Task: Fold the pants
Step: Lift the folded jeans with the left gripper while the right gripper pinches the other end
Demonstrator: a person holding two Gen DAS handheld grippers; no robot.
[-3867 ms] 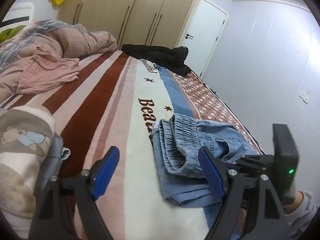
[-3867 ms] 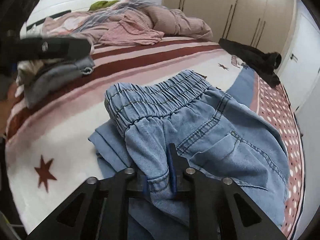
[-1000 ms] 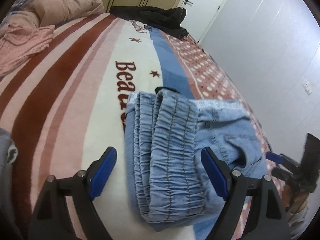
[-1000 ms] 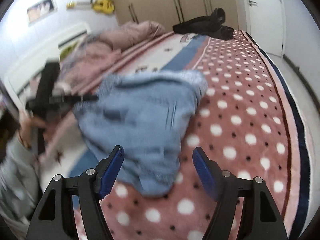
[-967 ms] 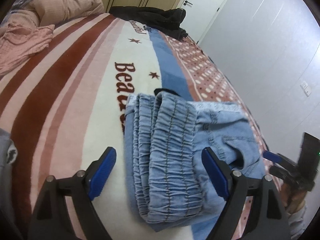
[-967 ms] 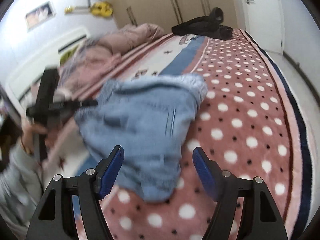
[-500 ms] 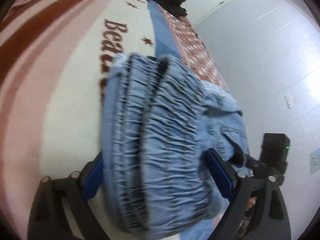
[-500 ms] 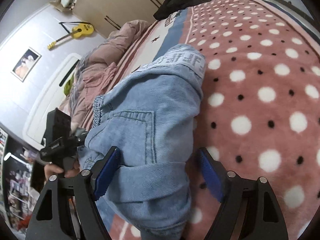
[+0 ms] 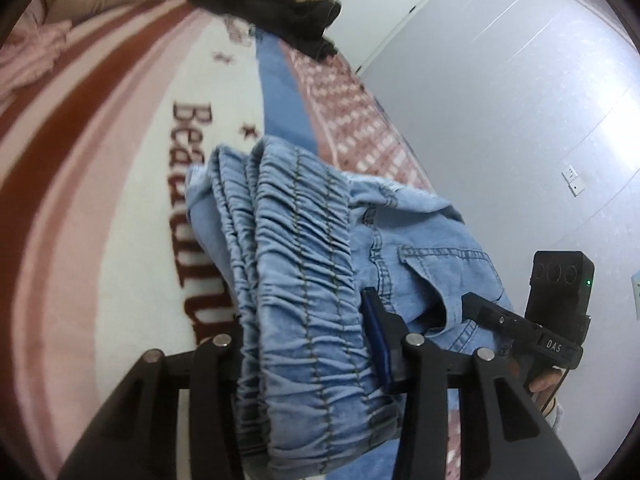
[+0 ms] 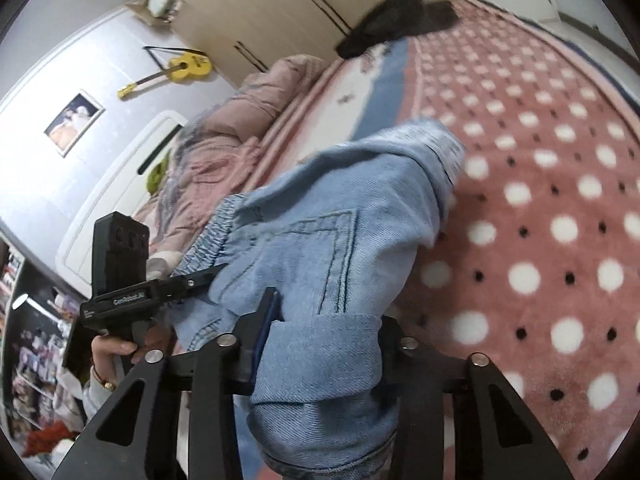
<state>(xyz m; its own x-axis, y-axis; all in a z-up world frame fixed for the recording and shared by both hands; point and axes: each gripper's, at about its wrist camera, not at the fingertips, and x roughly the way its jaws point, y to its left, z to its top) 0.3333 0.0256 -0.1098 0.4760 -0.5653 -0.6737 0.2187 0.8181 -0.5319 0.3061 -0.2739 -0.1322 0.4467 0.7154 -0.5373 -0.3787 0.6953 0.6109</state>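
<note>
The folded light-blue denim pants (image 9: 304, 264) are held up off the bed between both grippers. My left gripper (image 9: 308, 344) is shut on the gathered elastic waistband end. My right gripper (image 10: 324, 336) is shut on the folded leg end of the pants (image 10: 332, 248), beside the back pocket. Each gripper shows in the other's view: the right one (image 9: 520, 324) at the lower right of the left wrist view, the left one (image 10: 160, 284) at the left of the right wrist view.
Below is the bed blanket (image 9: 100, 184) with red stripes and lettering, and a pink dotted part (image 10: 540, 208). A black garment (image 9: 272, 12) lies at the bed's far end. A rumpled pink quilt (image 10: 224, 148) lies by the headboard. A wardrobe and a door stand behind.
Both grippers were open around the pants half a second ago and have closed on them. The pants have lifted off the blanket.
</note>
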